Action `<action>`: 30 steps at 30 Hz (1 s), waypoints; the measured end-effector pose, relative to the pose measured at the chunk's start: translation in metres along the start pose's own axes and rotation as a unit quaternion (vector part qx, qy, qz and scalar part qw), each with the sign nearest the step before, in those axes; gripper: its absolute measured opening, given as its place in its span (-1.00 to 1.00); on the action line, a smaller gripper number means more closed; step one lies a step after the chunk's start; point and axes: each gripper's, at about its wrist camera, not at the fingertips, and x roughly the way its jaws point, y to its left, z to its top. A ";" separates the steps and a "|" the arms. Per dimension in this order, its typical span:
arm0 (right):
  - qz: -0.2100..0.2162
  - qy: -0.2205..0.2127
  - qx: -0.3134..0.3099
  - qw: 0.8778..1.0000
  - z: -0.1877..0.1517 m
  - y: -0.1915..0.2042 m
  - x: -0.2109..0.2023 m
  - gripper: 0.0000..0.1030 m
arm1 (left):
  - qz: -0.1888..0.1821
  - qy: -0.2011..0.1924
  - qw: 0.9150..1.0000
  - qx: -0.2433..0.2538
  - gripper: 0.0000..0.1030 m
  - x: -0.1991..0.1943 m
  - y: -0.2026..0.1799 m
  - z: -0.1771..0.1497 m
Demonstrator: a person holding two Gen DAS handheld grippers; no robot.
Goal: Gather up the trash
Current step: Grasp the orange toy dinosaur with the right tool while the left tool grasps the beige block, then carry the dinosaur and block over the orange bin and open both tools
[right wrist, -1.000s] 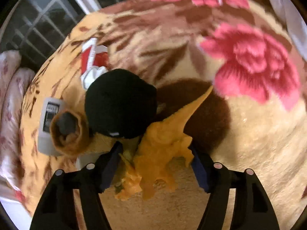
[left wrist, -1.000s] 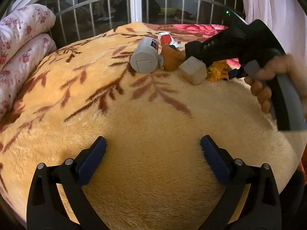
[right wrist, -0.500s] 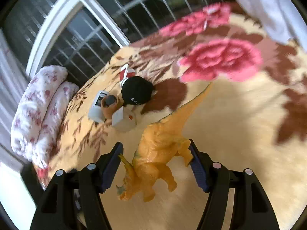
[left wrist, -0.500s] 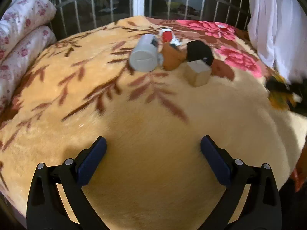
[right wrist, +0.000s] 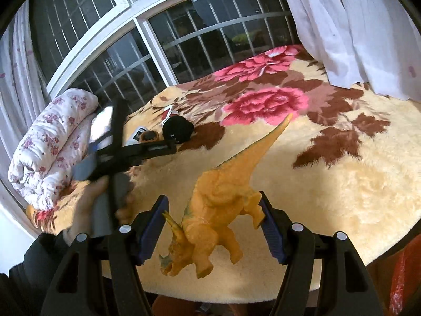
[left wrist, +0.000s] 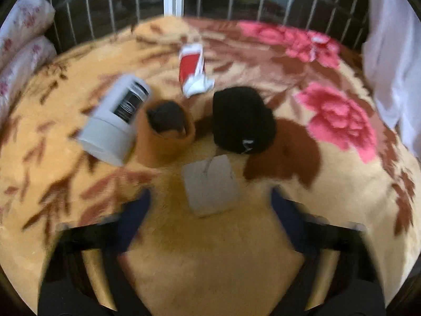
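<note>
My right gripper (right wrist: 213, 226) is shut on an orange toy dinosaur (right wrist: 218, 205) and holds it above the near edge of the bed. My left gripper (left wrist: 210, 208) is open and empty, just short of a small beige block (left wrist: 210, 184). Beyond the block lie a black round item (left wrist: 242, 121), a brown cup-like item (left wrist: 165, 131), a white cylinder (left wrist: 115, 123) and a red and white crumpled wrapper (left wrist: 194, 71). The left wrist view is blurred. In the right wrist view the left gripper (right wrist: 163, 148) reaches toward that pile.
All items lie on a bed with a yellow blanket with flowers (right wrist: 329, 184). A folded flowered quilt (right wrist: 52, 142) lies at the left. A barred window (right wrist: 210, 39) stands behind. A white curtain (right wrist: 355, 26) hangs at the right.
My right gripper has lifted the dinosaur up and back from the pile. My left gripper has moved forward to the beige block.
</note>
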 end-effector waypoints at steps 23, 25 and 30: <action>0.049 0.030 -0.072 0.996 -0.045 0.033 -0.037 0.29 | -0.086 -0.116 0.985 0.098 -0.28 -0.158 0.056 -0.151; 0.061 0.047 -0.087 0.993 -0.056 0.039 -0.043 0.29 | -0.081 -0.108 0.983 0.123 -0.28 -0.166 0.063 -0.177; 0.094 0.115 -0.125 0.981 -0.092 0.054 -0.046 0.29 | -0.078 -0.058 0.982 0.163 -0.28 -0.164 0.077 -0.235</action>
